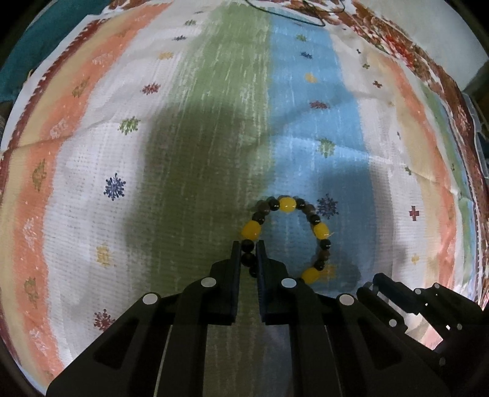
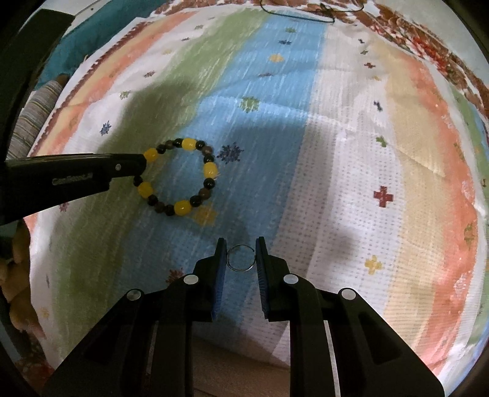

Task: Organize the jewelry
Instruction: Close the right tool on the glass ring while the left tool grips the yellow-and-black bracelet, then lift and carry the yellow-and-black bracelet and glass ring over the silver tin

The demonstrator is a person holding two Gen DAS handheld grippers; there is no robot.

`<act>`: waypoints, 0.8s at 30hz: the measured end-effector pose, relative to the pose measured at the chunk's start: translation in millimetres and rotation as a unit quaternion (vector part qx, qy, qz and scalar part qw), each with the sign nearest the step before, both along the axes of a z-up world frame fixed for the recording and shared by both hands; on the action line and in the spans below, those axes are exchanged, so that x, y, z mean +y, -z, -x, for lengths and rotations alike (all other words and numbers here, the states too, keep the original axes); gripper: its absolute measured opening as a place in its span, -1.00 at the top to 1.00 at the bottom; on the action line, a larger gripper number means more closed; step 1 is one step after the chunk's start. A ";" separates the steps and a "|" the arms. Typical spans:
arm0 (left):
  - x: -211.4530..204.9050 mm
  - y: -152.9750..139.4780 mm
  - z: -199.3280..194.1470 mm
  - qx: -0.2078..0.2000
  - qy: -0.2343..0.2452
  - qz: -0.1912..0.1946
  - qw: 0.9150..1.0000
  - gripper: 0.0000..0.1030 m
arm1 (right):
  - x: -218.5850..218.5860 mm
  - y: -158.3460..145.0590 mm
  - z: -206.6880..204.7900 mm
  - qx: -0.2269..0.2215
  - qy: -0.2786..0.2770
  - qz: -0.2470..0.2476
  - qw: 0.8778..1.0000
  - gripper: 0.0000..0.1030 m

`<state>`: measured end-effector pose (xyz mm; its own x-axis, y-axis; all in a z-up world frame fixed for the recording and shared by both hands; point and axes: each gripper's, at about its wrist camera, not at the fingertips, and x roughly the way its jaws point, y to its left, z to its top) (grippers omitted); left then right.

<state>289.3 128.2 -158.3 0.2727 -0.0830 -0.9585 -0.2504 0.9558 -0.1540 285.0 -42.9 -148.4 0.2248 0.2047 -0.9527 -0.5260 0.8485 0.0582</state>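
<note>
A bead bracelet (image 1: 288,233) of yellow and dark beads lies over the blue and green stripes of the cloth. My left gripper (image 1: 248,249) is shut on the dark beads of its near-left side. In the right wrist view the same bracelet (image 2: 178,177) shows at centre left, with the left gripper (image 2: 139,166) reaching in from the left edge and pinching it. A thin metal ring (image 2: 241,258) stands between the pads of my right gripper (image 2: 241,258), which is shut on it just above the blue stripe.
A striped, patterned cloth (image 1: 128,152) covers the surface, with folds at the right (image 2: 421,152). A thin dark cord (image 2: 302,12) lies at the far edge. Teal fabric (image 2: 76,52) and a striped item (image 2: 36,116) sit beyond the cloth's left edge.
</note>
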 end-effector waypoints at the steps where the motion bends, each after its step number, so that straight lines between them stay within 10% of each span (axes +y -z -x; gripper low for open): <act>1: -2.8 -2.9 -1.0 -0.003 0.002 -0.001 1.000 0.83 | -1.6 -2.8 0.1 -0.005 0.001 0.001 1.000 0.61; 24: -47.6 -81.4 37.1 -0.090 0.072 -0.032 0.993 0.83 | -59.9 -80.1 30.6 -0.097 0.058 -0.024 0.993 0.61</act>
<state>252.2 80.6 -76.8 0.4292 -0.0736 -0.9002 -0.0853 0.9889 -0.1215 254.5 -102.8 -68.3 0.4286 0.2111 -0.8785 -0.4309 0.9024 0.0066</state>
